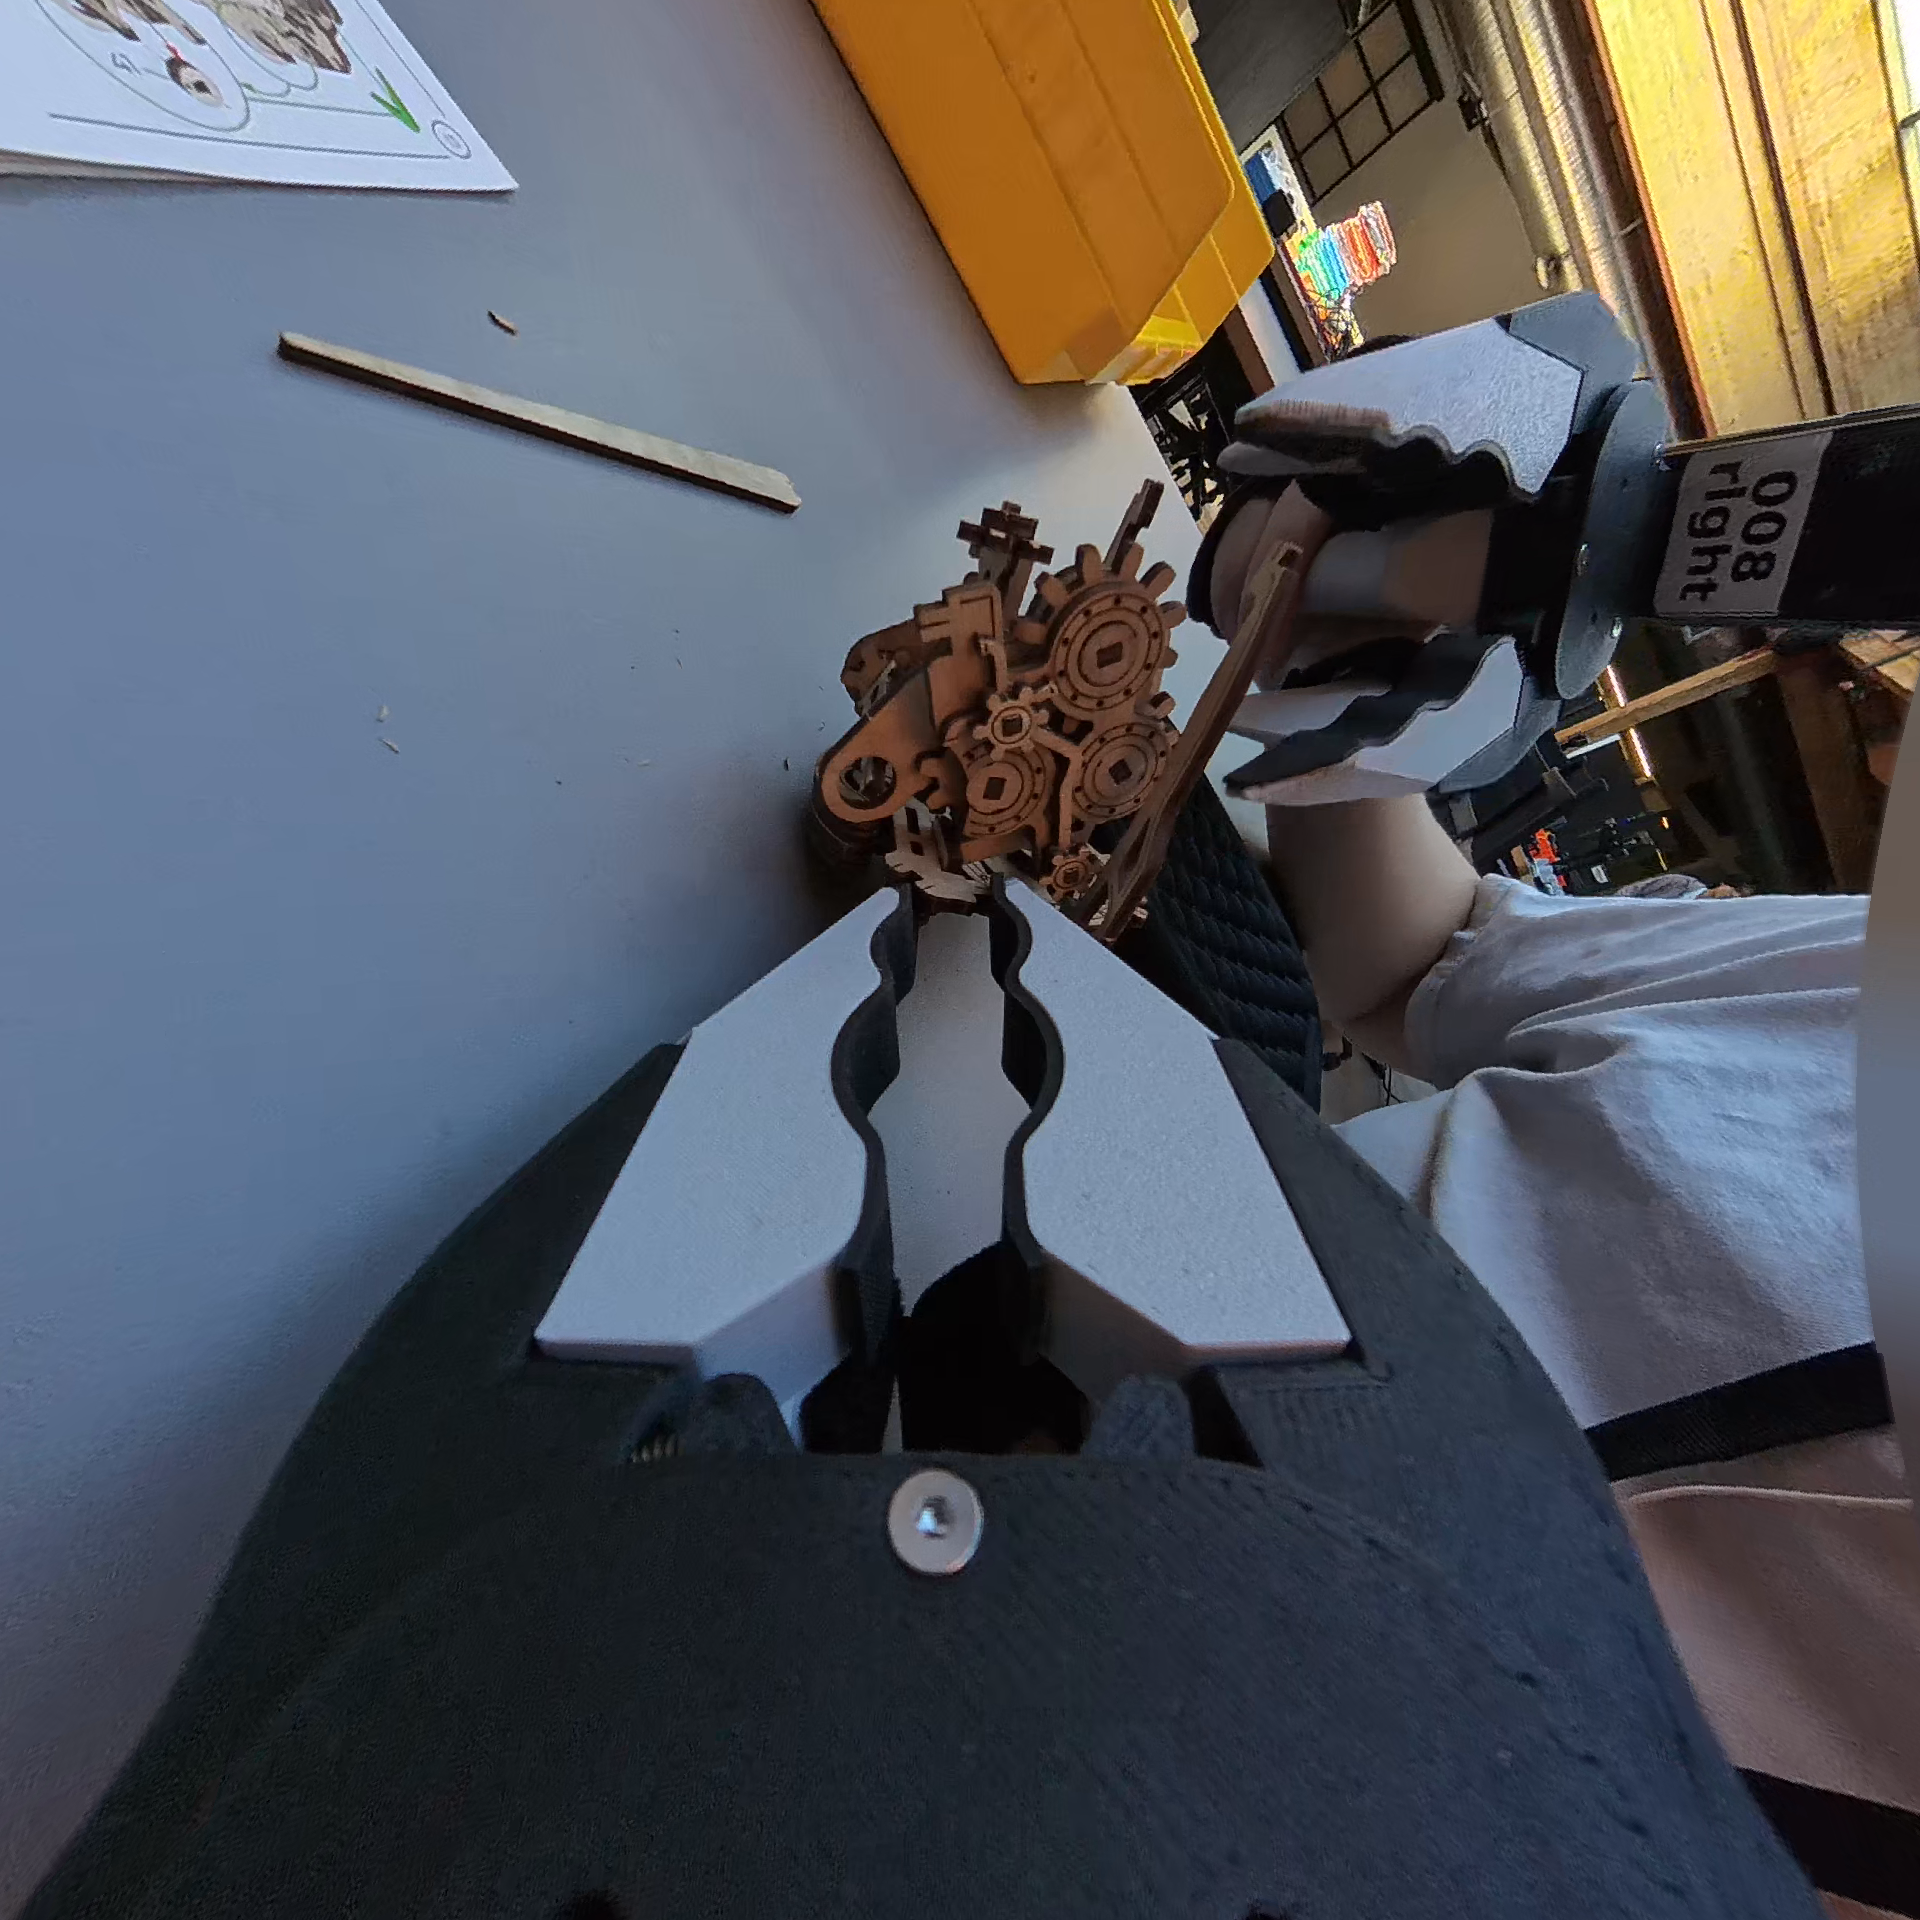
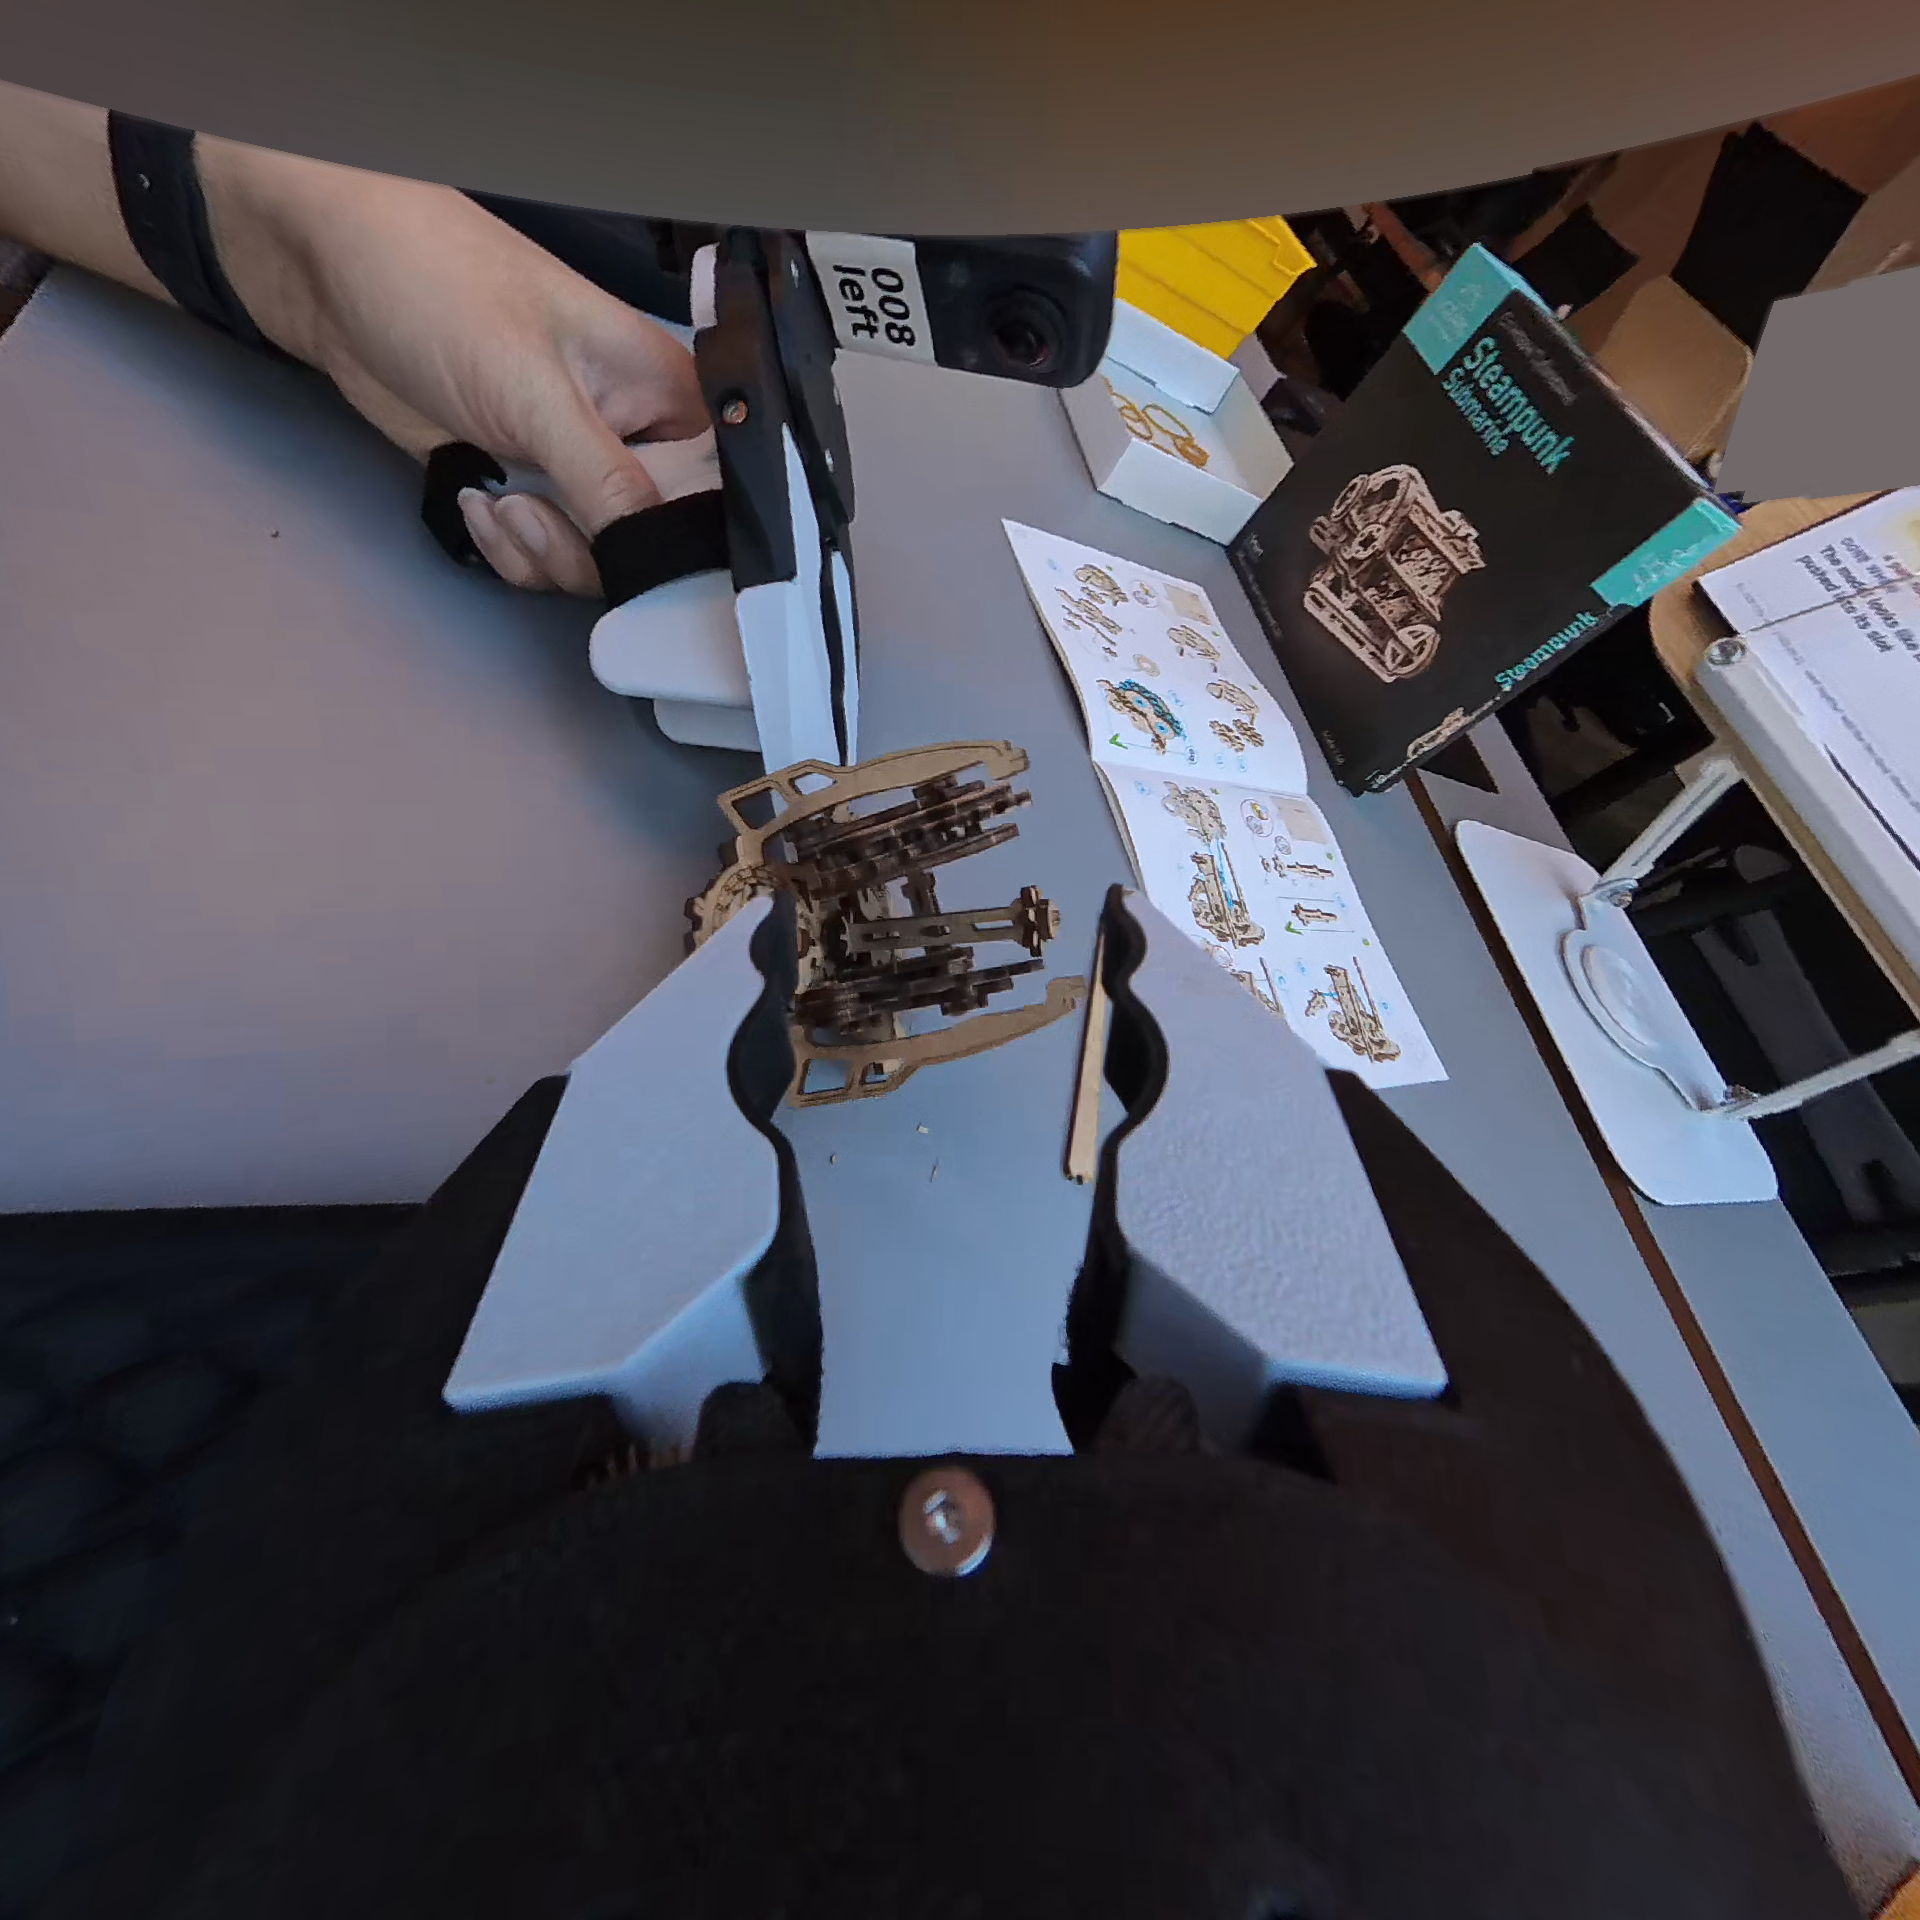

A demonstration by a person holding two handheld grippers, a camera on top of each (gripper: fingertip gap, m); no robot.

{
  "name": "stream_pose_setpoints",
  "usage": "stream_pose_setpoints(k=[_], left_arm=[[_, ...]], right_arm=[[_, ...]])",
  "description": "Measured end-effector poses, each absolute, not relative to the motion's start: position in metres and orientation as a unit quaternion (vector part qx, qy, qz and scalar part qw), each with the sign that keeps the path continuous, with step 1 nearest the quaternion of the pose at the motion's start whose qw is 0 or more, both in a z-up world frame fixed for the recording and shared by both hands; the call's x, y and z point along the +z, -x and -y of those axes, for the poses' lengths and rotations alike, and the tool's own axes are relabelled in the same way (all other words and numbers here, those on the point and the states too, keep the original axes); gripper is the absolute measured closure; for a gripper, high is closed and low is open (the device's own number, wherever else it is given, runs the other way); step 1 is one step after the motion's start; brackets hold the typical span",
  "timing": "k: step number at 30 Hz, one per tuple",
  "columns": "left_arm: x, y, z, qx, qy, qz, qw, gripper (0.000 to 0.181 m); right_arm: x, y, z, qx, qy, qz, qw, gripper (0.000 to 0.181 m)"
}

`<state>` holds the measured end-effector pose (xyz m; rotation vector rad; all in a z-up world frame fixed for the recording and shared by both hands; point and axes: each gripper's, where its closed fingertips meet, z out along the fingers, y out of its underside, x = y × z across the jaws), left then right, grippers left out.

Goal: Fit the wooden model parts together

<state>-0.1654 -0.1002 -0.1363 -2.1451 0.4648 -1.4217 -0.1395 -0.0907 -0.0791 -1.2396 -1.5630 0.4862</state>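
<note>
The left tongs (image 1: 951,904) are nearly shut and pinch the bottom edge of the wooden model (image 1: 997,727), holding it up off the grey table (image 1: 312,727) at the centre of the left wrist view. The right tongs (image 2: 940,909) stand wide open and grip nothing. Their tips straddle the loose side frame (image 2: 935,1049), which leans out from the gear stack at the middle of the right wrist view. The step in hand looks to be seating that frame. It would go best with the left grip firm and steady, and with the frame brought square to the stack so its holes meet the pegs. Then press flat and evenly; pushing one thin end could snap it. Yellow bins (image 1: 1039,177) fill the top centre of the left view. A dark box (image 2: 1455,520) with teal bands, at upper right of the right view, carries a printed title and a picture of a model. Below and left of it lies an open booklet (image 2: 1195,727) of drawn steps. A spare wooden strip (image 1: 540,421) lies on the table at upper left. Each tool wears a small white label (image 2: 878,301) with short print. Tiny wood chips (image 2: 920,1127) dot the table beneath the model.
</note>
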Motion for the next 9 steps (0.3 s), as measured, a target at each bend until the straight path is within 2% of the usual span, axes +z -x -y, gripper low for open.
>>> stream_pose_setpoints(k=[9], left_arm=[[-0.136, 0.166, 0.100, -0.531, 0.791, -0.166, 0.255, 0.169]], right_arm=[[-0.062, 0.126, 0.078, 0.280, 0.527, 0.582, 0.553, 0.123]])
